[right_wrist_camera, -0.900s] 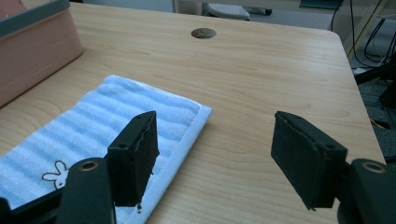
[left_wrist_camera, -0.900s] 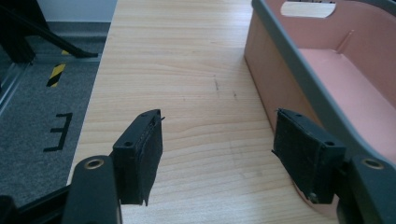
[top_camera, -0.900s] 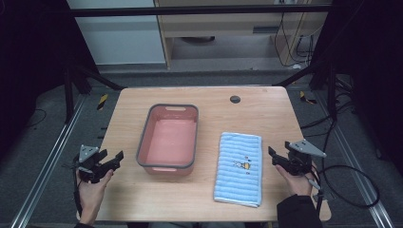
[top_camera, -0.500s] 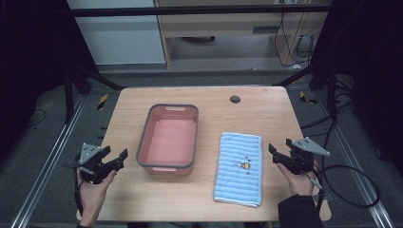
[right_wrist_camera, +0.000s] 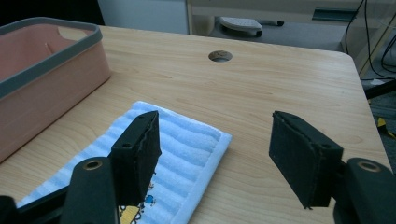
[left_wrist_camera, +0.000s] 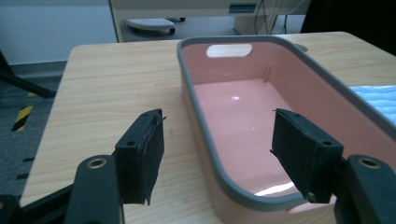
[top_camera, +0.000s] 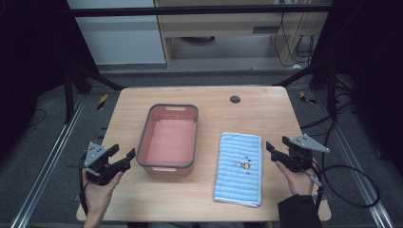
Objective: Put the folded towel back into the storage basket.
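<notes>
A pink basin with a grey rim stands empty on the left half of the wooden table. To its right lies a folded light-blue striped towel with a small printed figure. My left gripper is open at the table's front left, its jaws pointing at the basin's near left corner. In the left gripper view the left gripper straddles the basin rim without touching it. My right gripper is open just right of the towel. In the right gripper view the right gripper hovers over the towel edge.
A round cable hole sits near the table's far edge. Bare wood surrounds the basin and the towel. Dark frame rails run along both sides of the table, and a cable loops on the floor at the right.
My left gripper has edged a little to the right, closer to the basin. The right gripper, the basin and the towel have stayed put.
</notes>
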The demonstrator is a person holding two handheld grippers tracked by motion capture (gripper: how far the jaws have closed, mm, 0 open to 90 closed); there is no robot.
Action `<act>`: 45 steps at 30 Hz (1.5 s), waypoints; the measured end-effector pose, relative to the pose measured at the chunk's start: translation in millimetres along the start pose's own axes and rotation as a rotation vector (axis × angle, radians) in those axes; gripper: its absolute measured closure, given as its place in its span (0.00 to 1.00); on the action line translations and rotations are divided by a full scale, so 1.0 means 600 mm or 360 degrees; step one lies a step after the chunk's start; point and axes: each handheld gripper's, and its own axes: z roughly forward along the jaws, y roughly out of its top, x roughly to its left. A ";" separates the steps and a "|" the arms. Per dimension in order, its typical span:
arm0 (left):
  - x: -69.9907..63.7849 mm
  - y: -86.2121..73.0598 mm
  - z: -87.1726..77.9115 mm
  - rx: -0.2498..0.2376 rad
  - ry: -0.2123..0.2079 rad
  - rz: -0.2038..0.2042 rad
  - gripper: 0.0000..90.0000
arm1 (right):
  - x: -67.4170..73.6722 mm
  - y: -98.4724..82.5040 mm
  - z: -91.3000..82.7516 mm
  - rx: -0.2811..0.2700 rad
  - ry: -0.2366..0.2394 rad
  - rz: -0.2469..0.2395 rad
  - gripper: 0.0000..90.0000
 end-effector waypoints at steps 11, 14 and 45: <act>-0.047 0.009 0.000 -0.0031 -0.0096 0.0046 0.38 | 0.010 0.019 0.009 -0.0007 0.0021 -0.0029 0.41; -0.055 0.009 0.001 -0.0029 -0.0106 0.0061 0.38 | 0.012 0.022 0.011 -0.0007 0.0018 -0.0032 0.41; -0.163 0.015 0.026 -0.0050 -0.0291 0.0202 0.41 | 0.024 0.072 0.038 -0.0007 0.0031 -0.0086 0.41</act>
